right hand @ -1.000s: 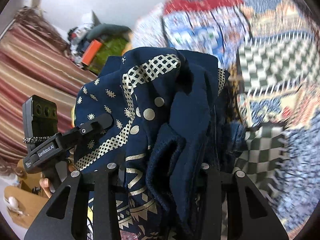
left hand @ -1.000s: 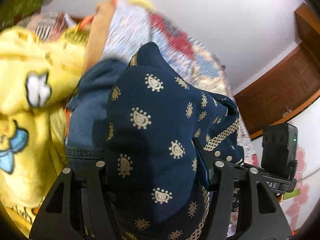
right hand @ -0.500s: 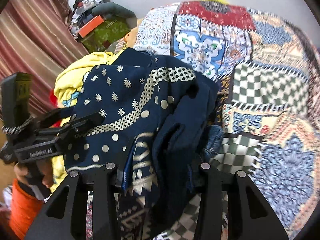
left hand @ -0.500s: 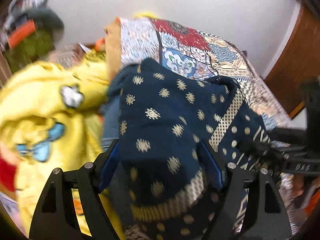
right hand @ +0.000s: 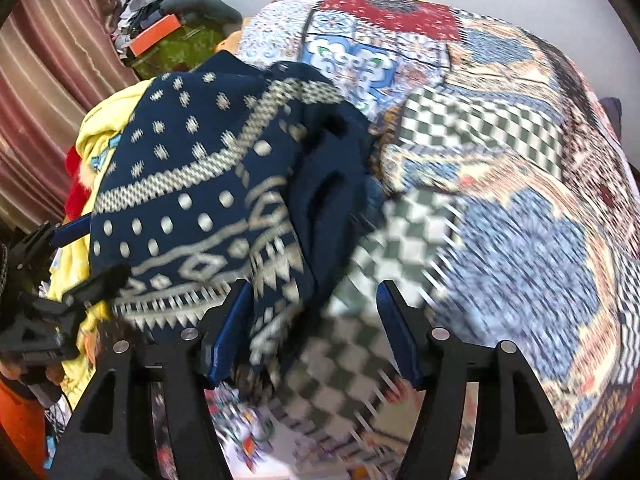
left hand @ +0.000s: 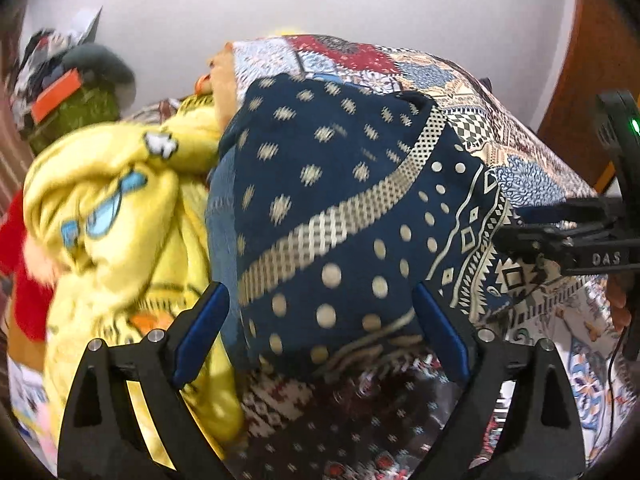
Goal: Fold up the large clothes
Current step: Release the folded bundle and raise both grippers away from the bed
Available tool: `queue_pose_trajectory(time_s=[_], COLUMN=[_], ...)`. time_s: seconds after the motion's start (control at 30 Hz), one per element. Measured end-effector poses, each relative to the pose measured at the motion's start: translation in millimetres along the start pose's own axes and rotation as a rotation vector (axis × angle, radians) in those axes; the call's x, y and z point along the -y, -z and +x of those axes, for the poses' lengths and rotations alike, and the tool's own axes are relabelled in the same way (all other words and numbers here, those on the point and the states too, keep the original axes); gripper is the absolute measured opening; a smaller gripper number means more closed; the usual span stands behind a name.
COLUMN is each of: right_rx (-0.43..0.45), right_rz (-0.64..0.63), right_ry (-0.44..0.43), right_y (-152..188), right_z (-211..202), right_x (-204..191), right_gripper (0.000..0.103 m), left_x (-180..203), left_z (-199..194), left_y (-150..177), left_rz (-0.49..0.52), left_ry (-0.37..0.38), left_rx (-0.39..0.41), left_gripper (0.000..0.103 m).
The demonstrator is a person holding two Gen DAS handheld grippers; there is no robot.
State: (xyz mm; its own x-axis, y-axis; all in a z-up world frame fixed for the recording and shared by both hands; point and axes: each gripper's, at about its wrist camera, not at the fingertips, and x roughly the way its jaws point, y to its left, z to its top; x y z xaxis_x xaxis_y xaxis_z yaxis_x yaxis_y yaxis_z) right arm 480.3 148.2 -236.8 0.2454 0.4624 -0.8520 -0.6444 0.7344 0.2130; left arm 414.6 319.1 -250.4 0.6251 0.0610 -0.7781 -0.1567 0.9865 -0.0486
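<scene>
I am letting go of the navy garment (left hand: 340,216): it sits bunched in the centre of the left view, on the patchwork bedspread (left hand: 520,148) and against the yellow blanket (left hand: 120,208) at the left, which I judge is where I mean to set it down. My left gripper (left hand: 320,332) is opening, its 2 blue pads clear of the cloth that lies between them. My right gripper (right hand: 316,328) is opening too; a fold of the garment (right hand: 224,184) hangs by its left pad, and I cannot tell if it touches. Only the right view shows the striped curtain (right hand: 44,92) at upper left; only the left view shows the wooden door (left hand: 592,72) at the right edge.
</scene>
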Motion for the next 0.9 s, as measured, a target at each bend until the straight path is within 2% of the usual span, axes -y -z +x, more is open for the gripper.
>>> queue_pose_trajectory(time_s=[0.1,0.17,0.3,0.4,0.63,0.73,0.9], right_rx=[-0.004,0.014,0.097,0.205,0.495,0.611,0.767], right_rz=[0.012,0.021,0.028,0.009,-0.067,-0.095,-0.129], right_ry=[0.040,0.039,-0.009,-0.012,-0.050,-0.058,-0.043], right_y=[11.5,17.3,28.4,37.2,70.3,89.7,122.5], right_z=[-16.1,-33.0,-87.3,-139.3,-267.5,-309.5,-354.4], right_x=[5.0,6.1,-5.0,-23.5,-77.7,-98.3,-123.6], right_gripper=[0.061,0.061,0.061,0.061,0.061,0.061,0.061], left_x=[-0.9,5.7,23.2,35.2,66.4,79.7,104.8], left_z=[-9.0,-22.1,-66.7,-115.6,-248.7,-302.7,-368.6], left_y=[6.0,7.8,9.4,8.2,9.2,17.8,41.3], left_rz=[-0.054,-0.049,-0.011,-0.005,-0.014,-0.018,0.012], left_ry=[0.011,-0.010,-0.076,-0.086,-0.055,-0.030,-0.012], left_rx=[-0.027,-0.022,0.038,0.121,0.377,0.489,0.637], left_gripper=[0.093,0.093,0.093,0.093,0.093,0.093,0.093])
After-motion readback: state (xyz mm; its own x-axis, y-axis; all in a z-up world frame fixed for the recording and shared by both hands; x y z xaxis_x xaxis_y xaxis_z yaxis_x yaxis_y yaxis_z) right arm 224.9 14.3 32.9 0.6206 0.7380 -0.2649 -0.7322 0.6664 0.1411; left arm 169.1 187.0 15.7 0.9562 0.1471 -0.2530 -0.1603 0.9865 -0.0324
